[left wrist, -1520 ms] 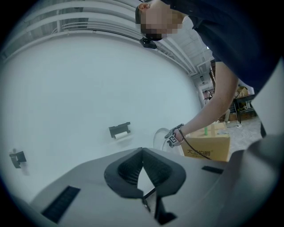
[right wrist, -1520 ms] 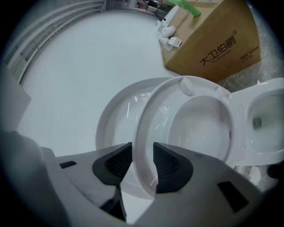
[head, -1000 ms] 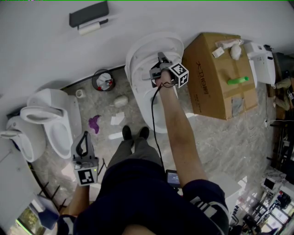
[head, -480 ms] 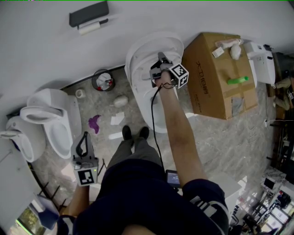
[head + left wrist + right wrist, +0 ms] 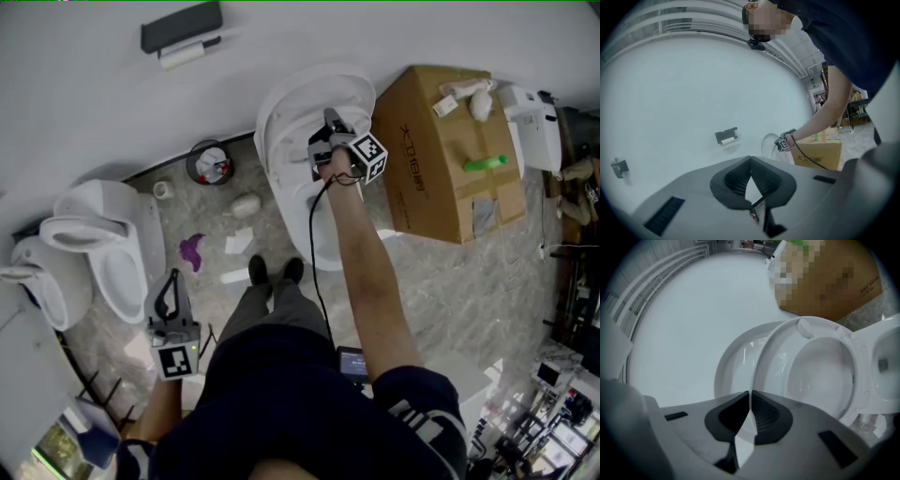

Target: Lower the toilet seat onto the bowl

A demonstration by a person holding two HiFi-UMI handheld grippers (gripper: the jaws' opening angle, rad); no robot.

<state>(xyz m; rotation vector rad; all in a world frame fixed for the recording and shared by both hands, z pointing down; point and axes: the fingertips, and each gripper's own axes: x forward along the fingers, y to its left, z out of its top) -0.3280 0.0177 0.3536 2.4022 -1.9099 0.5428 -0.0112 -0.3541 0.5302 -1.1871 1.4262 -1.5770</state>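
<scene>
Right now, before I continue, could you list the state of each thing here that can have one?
toilet seat, raised, off the bowl
lid, raised behind the seat
bowl, uncovered
right gripper, shut on the toilet seat's rim
left gripper, shut, empty
cardboard box, closed

We record a white toilet (image 5: 281, 131), a brown box (image 5: 441, 159), a grey marbled floor (image 5: 469, 281) and a purple scrap (image 5: 192, 251).
</scene>
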